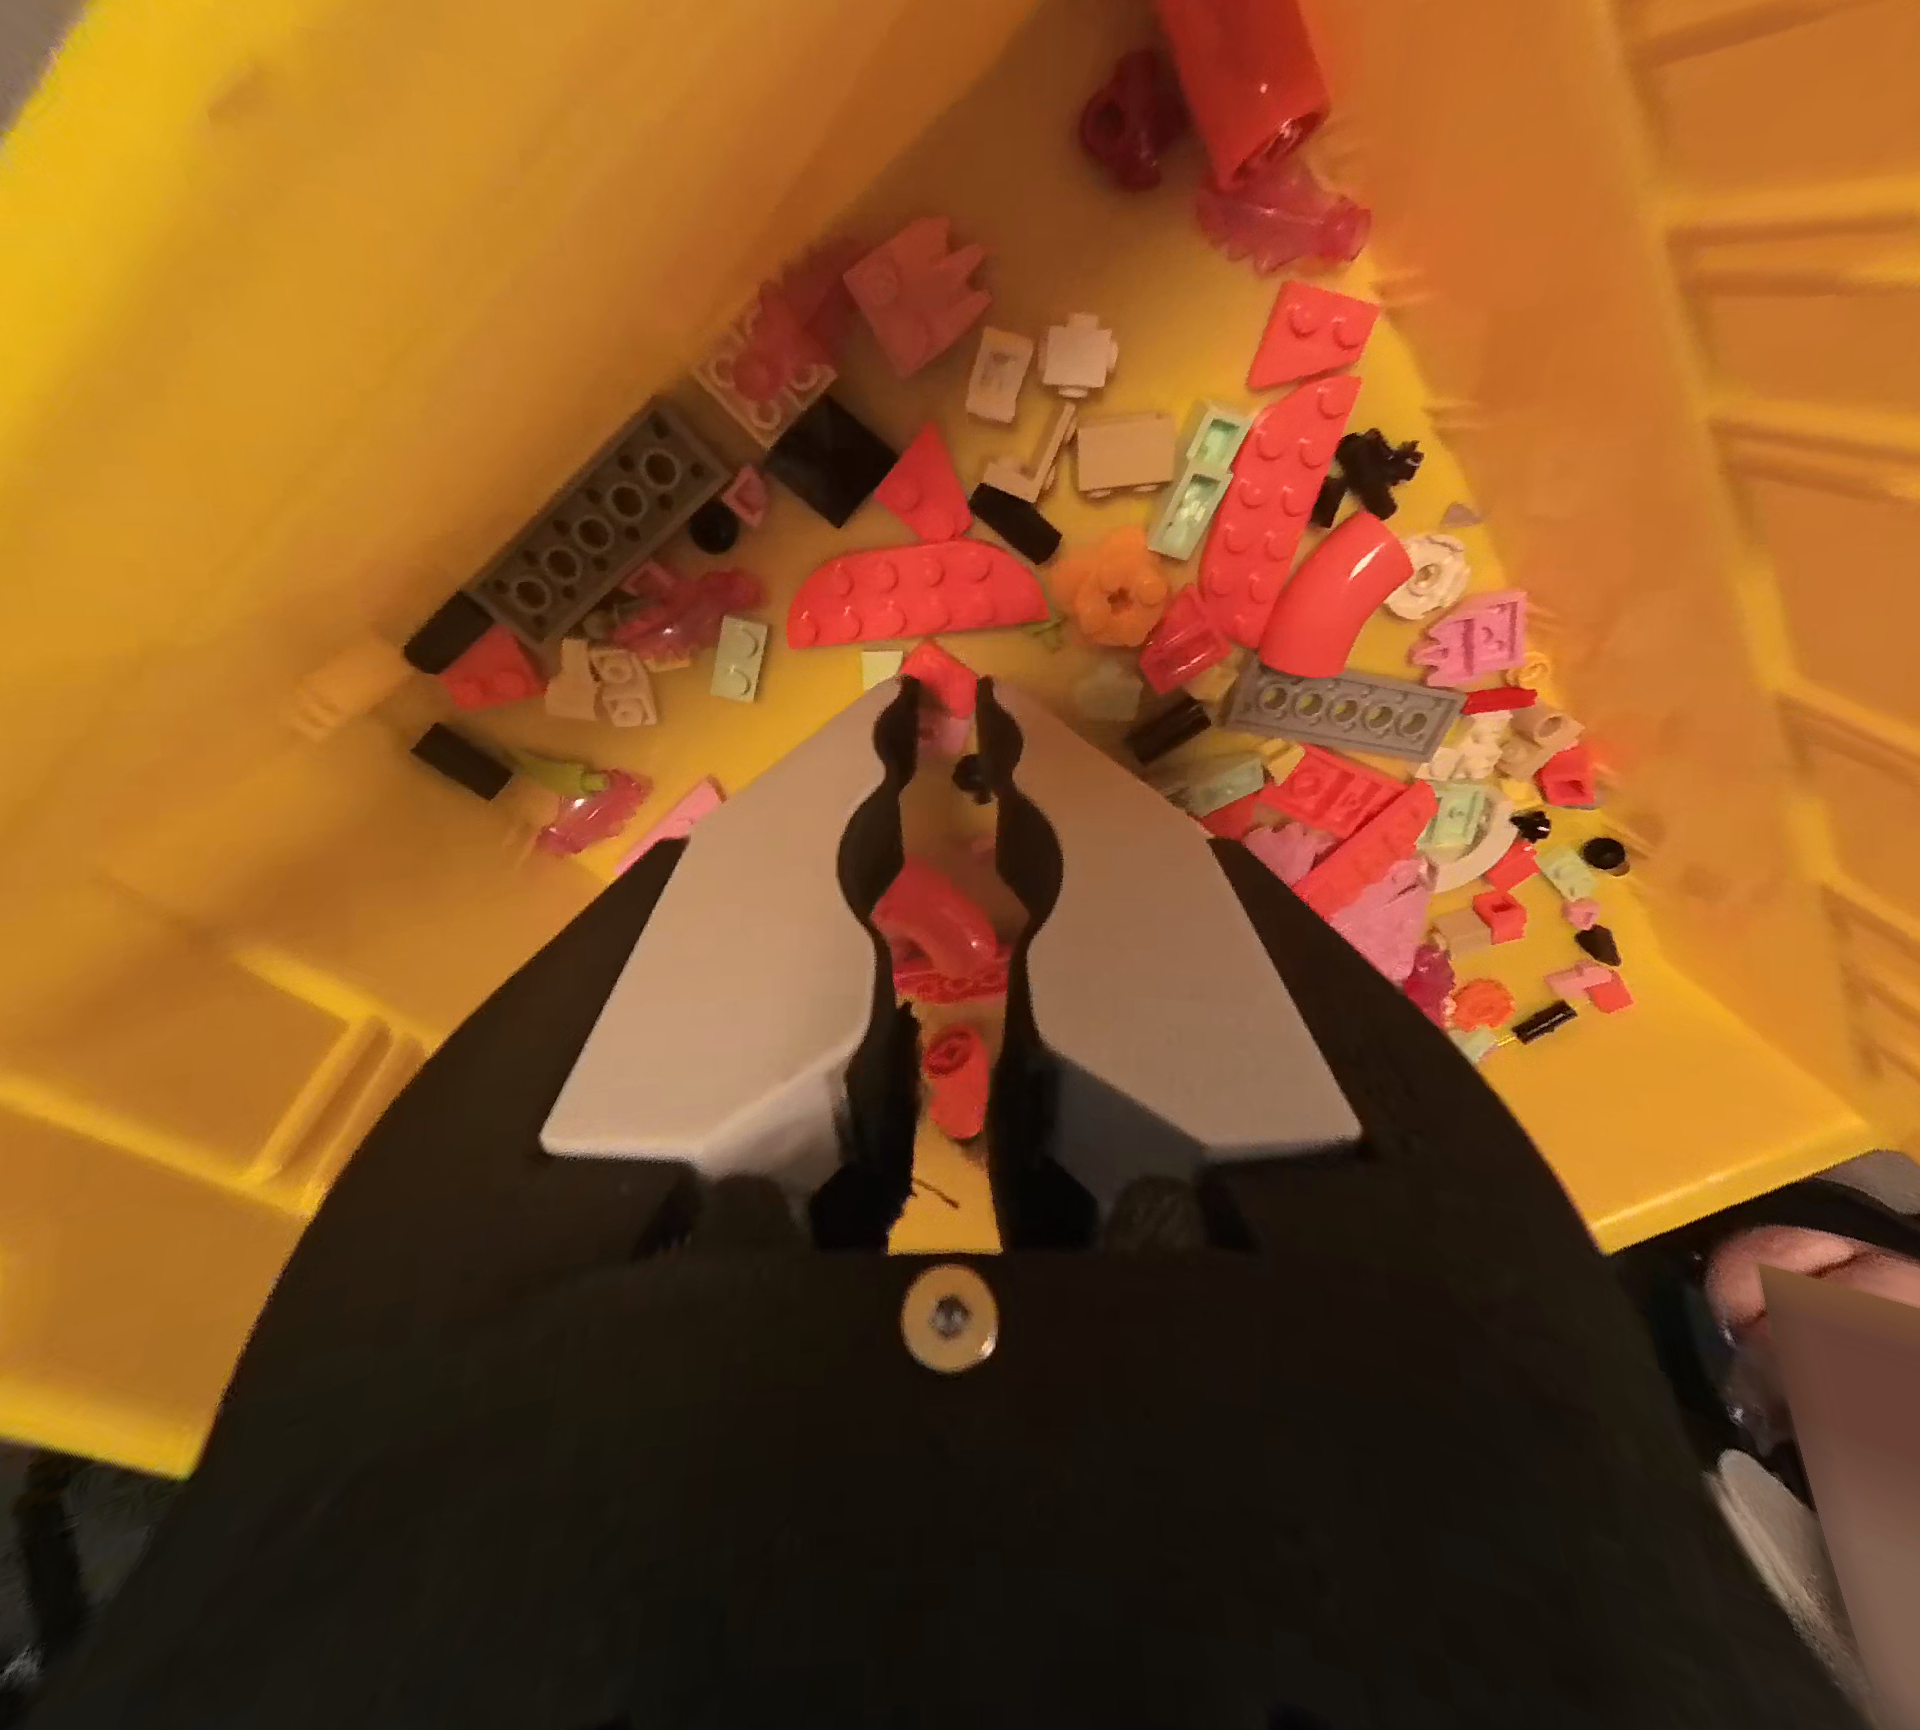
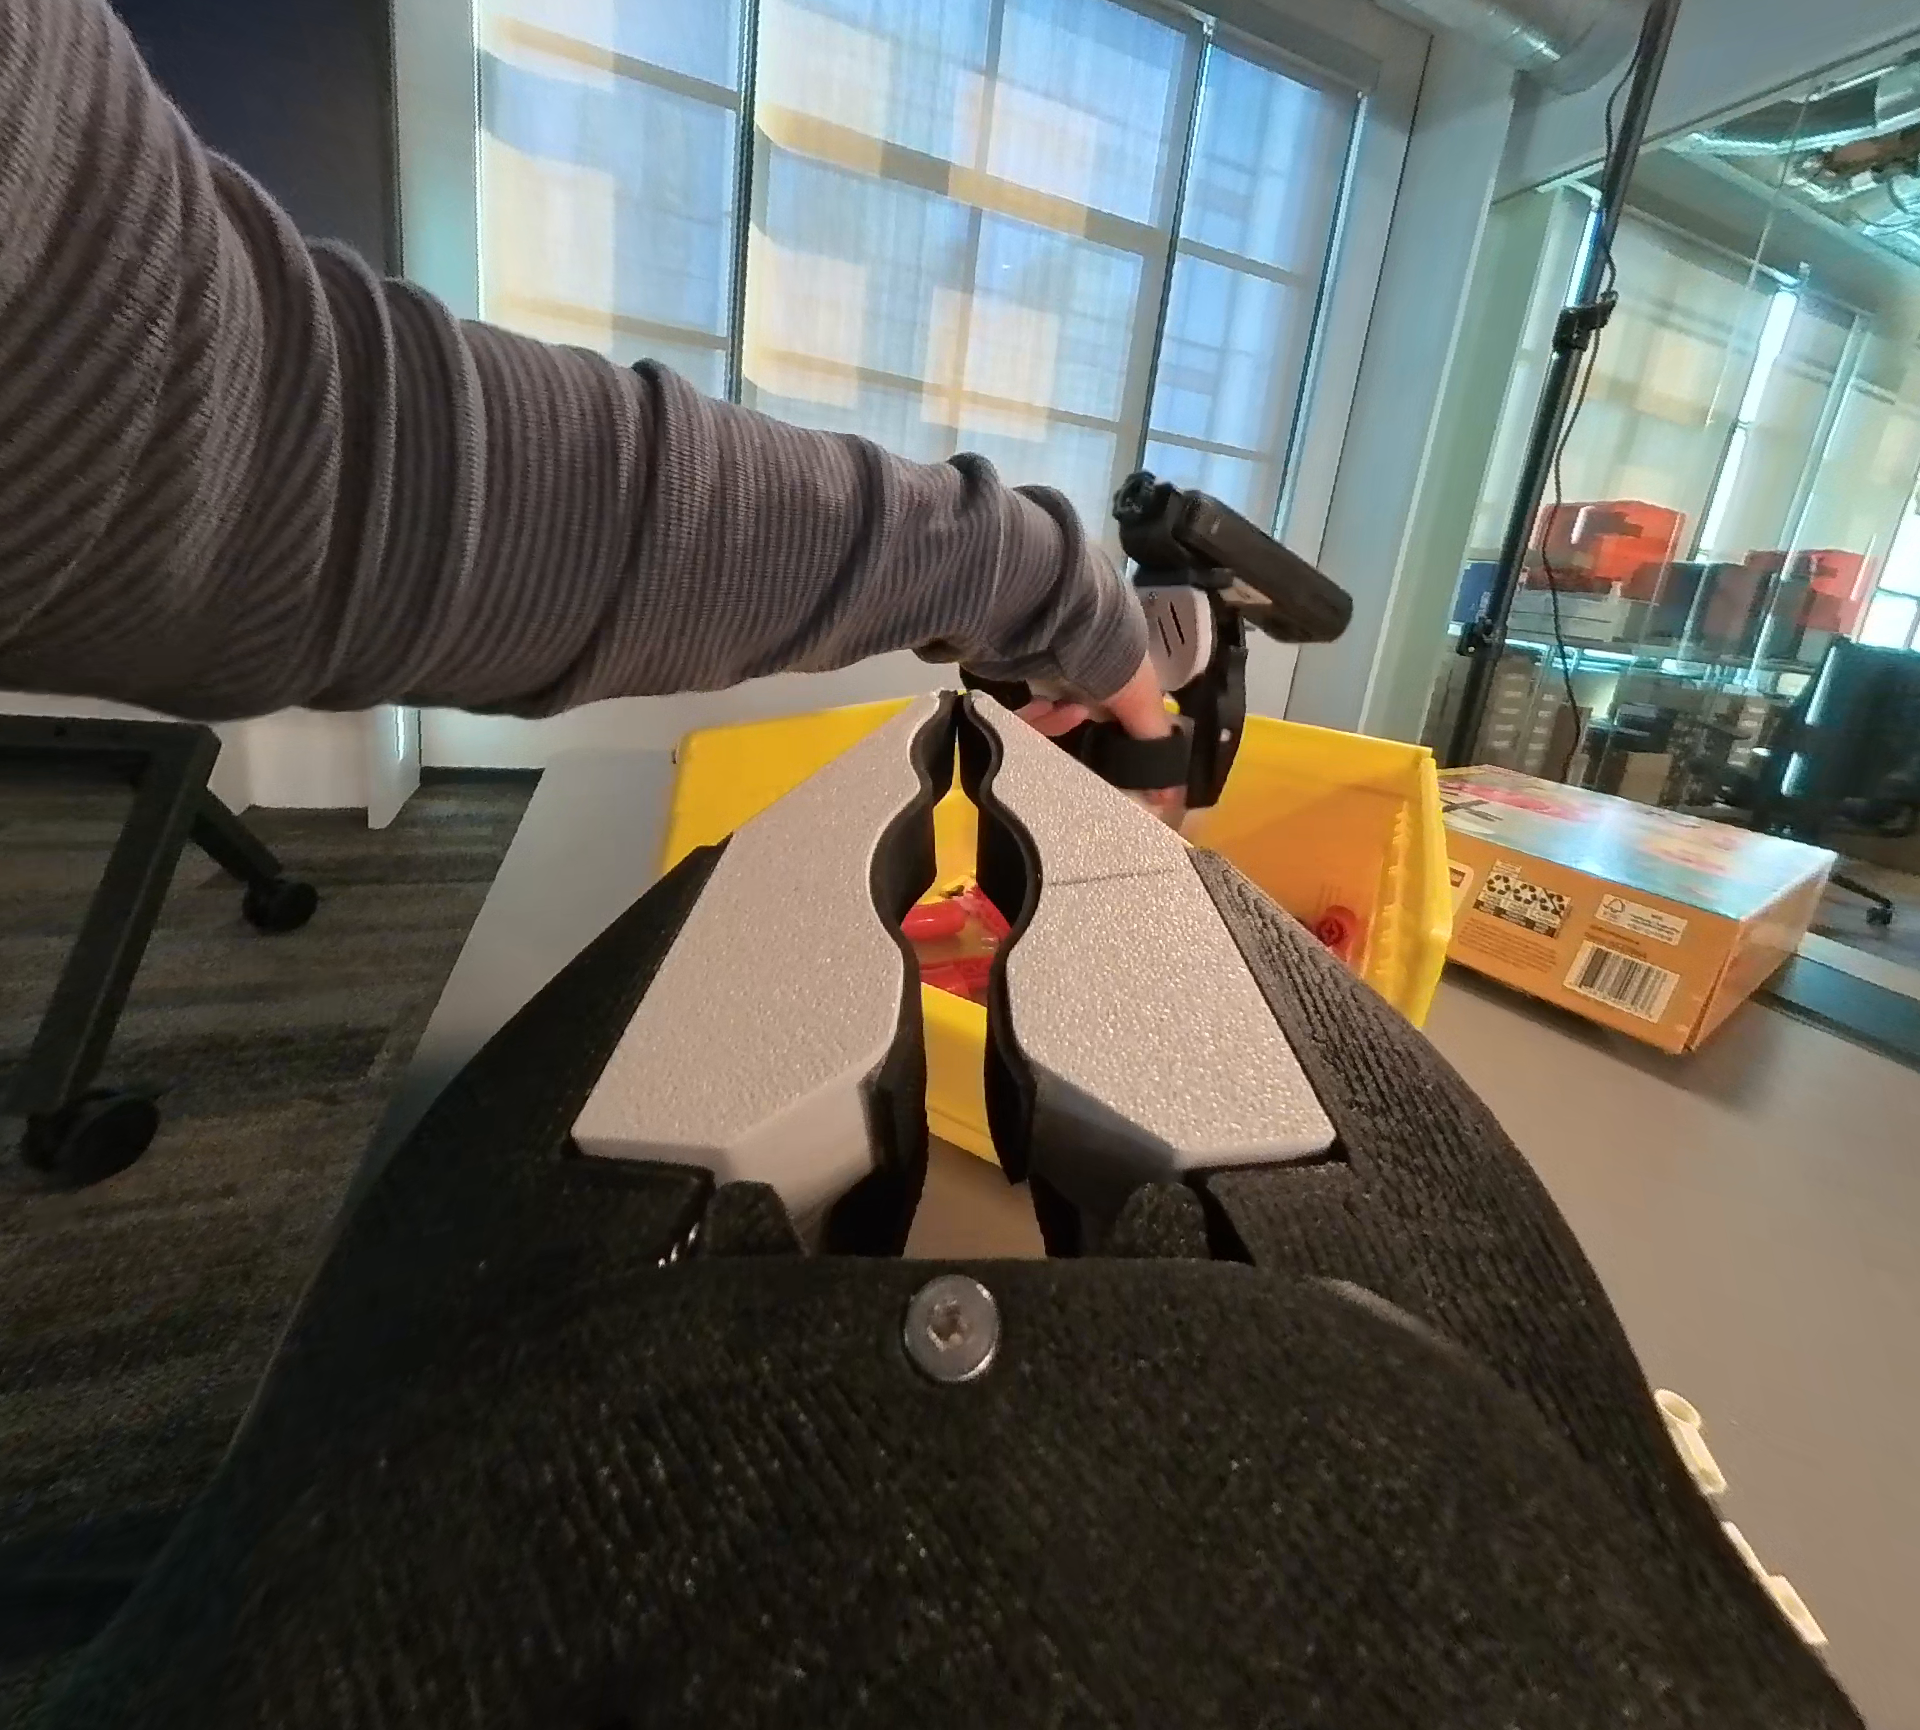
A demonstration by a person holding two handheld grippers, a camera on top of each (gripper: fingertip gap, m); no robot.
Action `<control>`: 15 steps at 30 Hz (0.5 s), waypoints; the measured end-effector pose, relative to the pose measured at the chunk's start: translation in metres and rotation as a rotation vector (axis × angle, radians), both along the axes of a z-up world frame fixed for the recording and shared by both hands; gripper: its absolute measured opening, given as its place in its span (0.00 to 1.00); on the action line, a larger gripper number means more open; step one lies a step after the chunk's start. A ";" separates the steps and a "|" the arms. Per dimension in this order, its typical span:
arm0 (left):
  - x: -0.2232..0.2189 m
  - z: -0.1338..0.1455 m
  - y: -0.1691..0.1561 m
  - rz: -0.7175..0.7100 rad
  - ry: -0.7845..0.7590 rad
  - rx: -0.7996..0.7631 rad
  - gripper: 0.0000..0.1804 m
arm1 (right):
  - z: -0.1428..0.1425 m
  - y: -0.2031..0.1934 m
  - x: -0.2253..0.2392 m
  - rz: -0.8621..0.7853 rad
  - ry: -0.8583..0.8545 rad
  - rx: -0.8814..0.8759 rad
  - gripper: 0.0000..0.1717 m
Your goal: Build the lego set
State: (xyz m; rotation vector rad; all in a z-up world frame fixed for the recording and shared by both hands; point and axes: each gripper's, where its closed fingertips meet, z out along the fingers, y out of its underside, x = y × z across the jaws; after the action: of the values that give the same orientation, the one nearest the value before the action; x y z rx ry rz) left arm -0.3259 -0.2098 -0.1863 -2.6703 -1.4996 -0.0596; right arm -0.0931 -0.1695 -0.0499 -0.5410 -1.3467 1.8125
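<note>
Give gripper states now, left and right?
Left gripper: closed on a small coral brick in the yellow bin.
Right gripper: shut, empty.

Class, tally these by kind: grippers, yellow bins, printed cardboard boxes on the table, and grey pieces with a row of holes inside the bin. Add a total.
Grippers: 2 (left, right)
Yellow bins: 1
Printed cardboard boxes: 1
Grey holed pieces: 2
Total: 6

A grey table point(image 2: 1714, 1213) carries a yellow plastic bin point(image 2: 1340, 828) and, just beside it on the right, a cardboard box point(image 2: 1621, 911) with a printed top. Two small cream-coloured pieces point(image 2: 1688, 1462) lie near the table's right edge. On the bin floor point(image 1: 810, 745) many small toy bricks point(image 1: 914, 600) are scattered, mostly red, pink, grey and black.
</note>
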 end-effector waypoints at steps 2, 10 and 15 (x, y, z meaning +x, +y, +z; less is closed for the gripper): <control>0.000 0.003 0.005 0.019 0.001 0.048 0.05 | 0.000 0.000 0.000 0.001 0.000 0.003 0.00; -0.006 0.005 0.001 0.065 0.023 0.061 0.06 | -0.001 -0.002 -0.001 0.005 -0.003 0.005 0.00; 0.000 -0.002 -0.001 0.076 -0.015 0.043 0.07 | -0.001 -0.002 -0.001 0.006 -0.004 0.005 0.00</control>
State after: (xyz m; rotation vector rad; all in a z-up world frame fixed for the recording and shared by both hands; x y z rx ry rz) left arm -0.3256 -0.2107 -0.1884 -2.5825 -1.5846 -0.1052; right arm -0.0938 -0.1715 -0.0506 -0.5387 -1.3567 1.8129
